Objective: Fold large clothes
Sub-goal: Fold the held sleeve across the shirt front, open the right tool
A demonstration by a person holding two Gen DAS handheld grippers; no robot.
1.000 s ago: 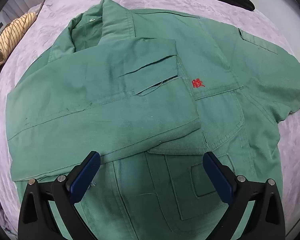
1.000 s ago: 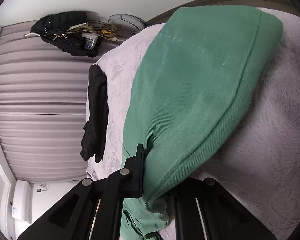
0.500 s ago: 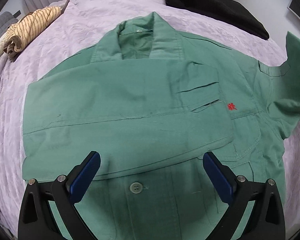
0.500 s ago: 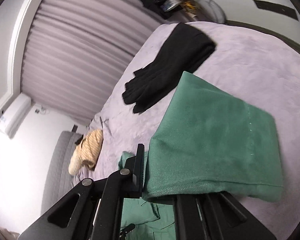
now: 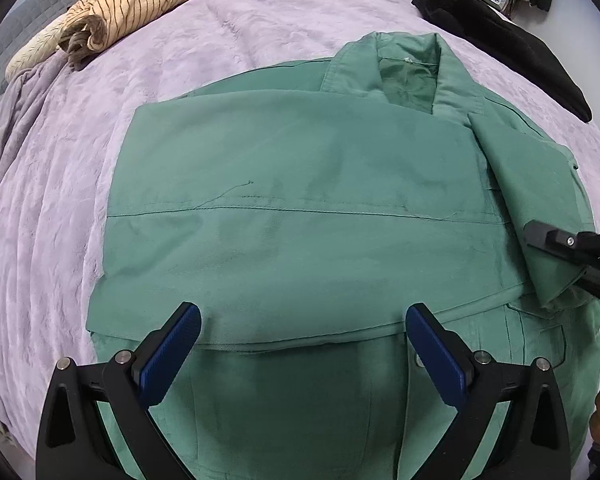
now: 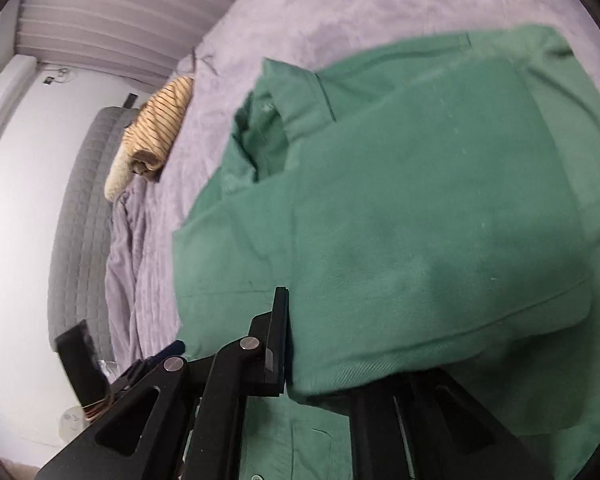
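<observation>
A green work jacket (image 5: 300, 208) lies front up on the lilac bedspread (image 5: 60, 180), collar at the far side, one sleeve folded flat across the chest. My left gripper (image 5: 302, 344) is open and empty, hovering over the jacket's lower front. My right gripper (image 6: 320, 360) is shut on the other green sleeve (image 6: 440, 240) and holds it over the jacket's chest. The right gripper also shows in the left wrist view (image 5: 572, 256) at the right edge, with the sleeve (image 5: 528, 184) draped from it.
A rolled striped beige garment (image 5: 112, 12) lies at the far left of the bed, and it shows in the right wrist view (image 6: 156, 136) too. A black garment (image 5: 500, 40) lies at the far right. A grey quilted headboard (image 6: 80, 240) runs along the bed's left side.
My right gripper has carried the sleeve from the jacket's right side up and over onto the chest. My left gripper has shifted left over the jacket and stayed open.
</observation>
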